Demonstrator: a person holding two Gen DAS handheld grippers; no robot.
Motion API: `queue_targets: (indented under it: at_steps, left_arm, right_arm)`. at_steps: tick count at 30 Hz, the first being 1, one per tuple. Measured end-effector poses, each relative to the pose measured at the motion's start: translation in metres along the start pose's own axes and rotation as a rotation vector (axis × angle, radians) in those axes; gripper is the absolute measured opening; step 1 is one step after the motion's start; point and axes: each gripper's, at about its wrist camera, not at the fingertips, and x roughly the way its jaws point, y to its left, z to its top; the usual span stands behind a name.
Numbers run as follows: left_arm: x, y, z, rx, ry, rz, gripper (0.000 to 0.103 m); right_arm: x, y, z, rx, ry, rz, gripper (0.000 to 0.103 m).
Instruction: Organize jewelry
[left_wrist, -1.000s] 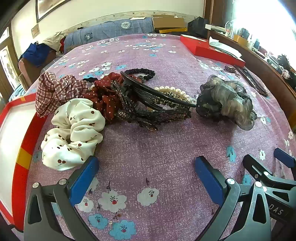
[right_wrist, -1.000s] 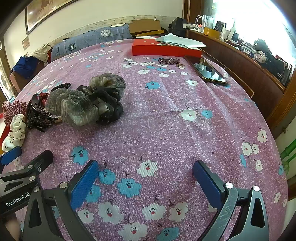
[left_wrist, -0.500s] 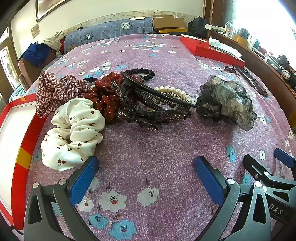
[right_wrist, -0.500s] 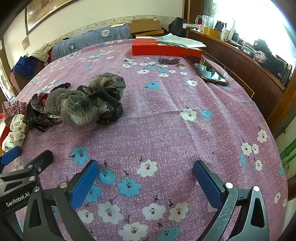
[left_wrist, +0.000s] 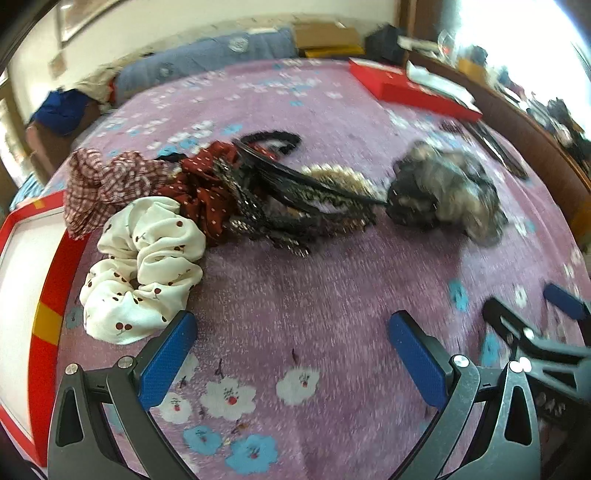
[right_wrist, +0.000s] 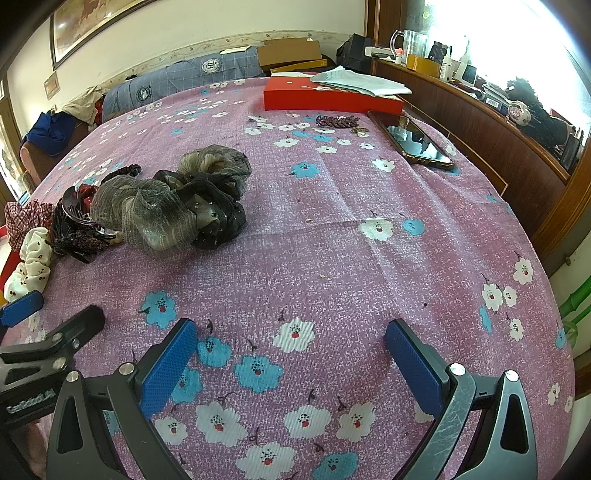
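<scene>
Here: both tools, left (left_wrist: 291, 343) and right (right_wrist: 291, 345), wide, empty; gauzy grey scrunchie (right_wrist: 166, 206) crumpled on floral cloth (right_wrist: 332, 258).

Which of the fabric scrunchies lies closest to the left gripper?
The cream cherry-print scrunchie, right beside the left gripper's finger; the others lie farther back.

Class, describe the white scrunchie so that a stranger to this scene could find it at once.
On the purple flowered bedspread, find the pile of hair accessories. The white scrunchie lies at its near-left end, beside the red-edged tray. It alone is cream with small cherries.
</scene>
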Motion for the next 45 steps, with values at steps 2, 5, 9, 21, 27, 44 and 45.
queue_targets:
  at_steps: [2, 5, 9, 21, 27, 44, 45]
  left_arm:
    - [0.000, 0.002, -0.002, -0.002, 0.045, 0.008, 0.103]
    - [-0.023, 0.019, -0.007, -0.067, 0.052, 0.003, 0.103]
    - [-0.065, 0.029, -0.020, -0.118, 0.035, -0.018, 0.103]
    - [-0.179, 0.039, -0.014, -0.081, -0.180, 0.032, 0.103]
    - [-0.202, 0.042, -0.020, -0.092, -0.174, 0.033, 0.103]
    - [-0.221, 0.048, -0.031, -0.094, -0.176, 0.094, 0.103]
    - [-0.221, 0.049, -0.031, -0.095, -0.174, 0.098, 0.103]
  right_arm:
    - [0.002, -0.001, 0.003, -0.012, 0.026, 0.009, 0.103]
    - [0.003, -0.002, 0.004, -0.017, 0.035, 0.018, 0.103]
    - [0.002, -0.002, 0.002, -0.030, 0.049, 0.020, 0.103]
    - [-0.100, -0.004, -0.001, 0.060, 0.007, -0.001, 0.095]
    - [-0.165, -0.005, 0.002, 0.127, -0.080, -0.001, 0.096]
    - [-0.174, 0.021, -0.014, 0.147, -0.027, 0.022, 0.096]
    - [-0.174, 0.023, -0.013, 0.144, -0.028, 0.027, 0.096]
